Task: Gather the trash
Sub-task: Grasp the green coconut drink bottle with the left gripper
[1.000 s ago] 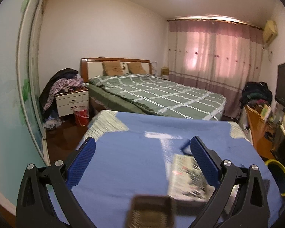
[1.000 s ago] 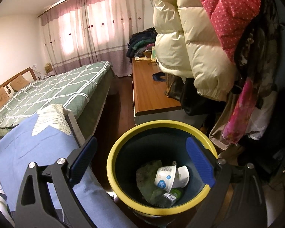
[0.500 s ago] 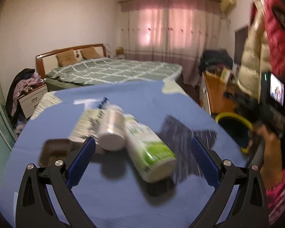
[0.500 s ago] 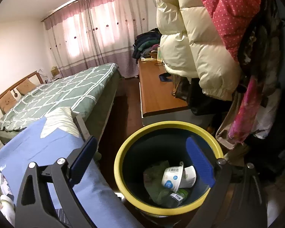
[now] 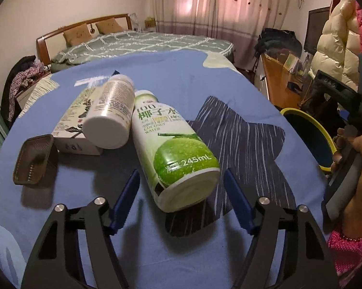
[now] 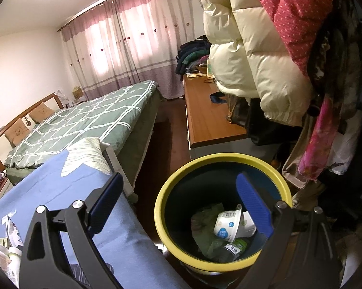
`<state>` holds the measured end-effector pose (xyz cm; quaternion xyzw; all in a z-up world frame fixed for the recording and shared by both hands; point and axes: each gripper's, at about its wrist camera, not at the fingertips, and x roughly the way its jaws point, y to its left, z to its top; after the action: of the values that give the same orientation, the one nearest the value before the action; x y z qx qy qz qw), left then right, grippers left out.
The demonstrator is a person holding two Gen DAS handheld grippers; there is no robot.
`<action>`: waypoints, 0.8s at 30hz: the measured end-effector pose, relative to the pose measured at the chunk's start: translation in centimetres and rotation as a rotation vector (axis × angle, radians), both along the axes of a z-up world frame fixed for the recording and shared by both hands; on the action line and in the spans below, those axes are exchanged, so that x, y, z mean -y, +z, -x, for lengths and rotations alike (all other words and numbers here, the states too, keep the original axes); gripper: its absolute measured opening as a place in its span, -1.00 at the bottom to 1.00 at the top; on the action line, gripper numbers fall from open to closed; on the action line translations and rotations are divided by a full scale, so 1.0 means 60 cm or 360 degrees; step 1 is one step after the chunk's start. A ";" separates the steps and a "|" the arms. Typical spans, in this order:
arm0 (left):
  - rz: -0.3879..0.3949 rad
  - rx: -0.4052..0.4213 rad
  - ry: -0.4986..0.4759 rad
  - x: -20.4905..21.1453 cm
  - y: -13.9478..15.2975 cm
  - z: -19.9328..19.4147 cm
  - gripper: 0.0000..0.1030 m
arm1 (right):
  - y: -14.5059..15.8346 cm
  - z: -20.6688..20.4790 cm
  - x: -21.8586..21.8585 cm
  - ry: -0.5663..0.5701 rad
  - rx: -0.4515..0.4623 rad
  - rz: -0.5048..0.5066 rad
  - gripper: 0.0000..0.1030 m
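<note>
A green-and-white coconut water bottle [image 5: 171, 144] lies on the blue cloth [image 5: 205, 77], base toward me. My left gripper [image 5: 181, 185] is closing around that base; both pads stand clear of it. Beside the bottle lie a white bottle [image 5: 111, 118], a printed box [image 5: 75, 120] and a small brown tray [image 5: 34, 159]. My right gripper [image 6: 178, 178] hangs open and empty over the yellow-rimmed bin [image 6: 161, 207], which holds a white cup [image 6: 226, 224] and other scraps. The bin [image 5: 308, 125] also shows right of the cloth.
A person's hand [image 5: 359, 163] holds the right gripper's handle at the right edge. A bed with a green checked cover [image 6: 84, 120] lies beyond the cloth. A wooden desk [image 6: 207, 115] and hanging jackets [image 6: 253, 48] crowd the bin's far side.
The left view swung from the bed down to the trash and closed in on the coconut water bottle; its jaws have narrowed. The right gripper stays over the bin.
</note>
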<state>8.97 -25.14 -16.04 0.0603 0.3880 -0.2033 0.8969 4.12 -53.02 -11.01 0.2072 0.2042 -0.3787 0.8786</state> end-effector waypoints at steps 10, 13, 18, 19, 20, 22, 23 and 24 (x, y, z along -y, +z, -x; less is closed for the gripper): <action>0.0004 -0.0002 -0.0052 0.012 0.001 -0.010 0.17 | 0.000 0.000 -0.001 0.0000 -0.0005 0.0002 0.75; -0.0007 0.0027 -0.0077 0.013 0.007 -0.006 0.17 | 0.000 0.000 -0.001 -0.0004 -0.0001 0.0003 0.75; -0.0001 0.0117 -0.0137 0.005 0.045 0.008 0.15 | 0.001 -0.001 -0.002 0.0001 -0.0001 0.0003 0.75; 0.0016 0.0131 -0.0147 0.001 0.056 0.010 0.15 | 0.001 -0.001 -0.001 0.0002 0.0000 0.0004 0.75; 0.0028 0.0143 -0.0151 -0.001 0.066 0.011 0.14 | 0.001 -0.001 -0.002 0.0000 0.0000 0.0004 0.75; 0.0059 0.0189 -0.0165 -0.008 0.094 0.014 0.13 | 0.001 -0.001 -0.002 0.0001 -0.0002 0.0000 0.75; 0.0068 0.0210 -0.0173 -0.010 0.105 0.013 0.13 | 0.001 -0.001 -0.002 0.0002 -0.0003 0.0000 0.75; 0.0077 0.0227 -0.0183 -0.011 0.116 0.012 0.12 | 0.001 -0.001 -0.002 0.0002 -0.0002 0.0001 0.75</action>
<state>8.27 -24.49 -9.10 0.0752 0.3139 -0.2589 0.9104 4.21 -52.91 -10.95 0.2065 0.2049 -0.3783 0.8788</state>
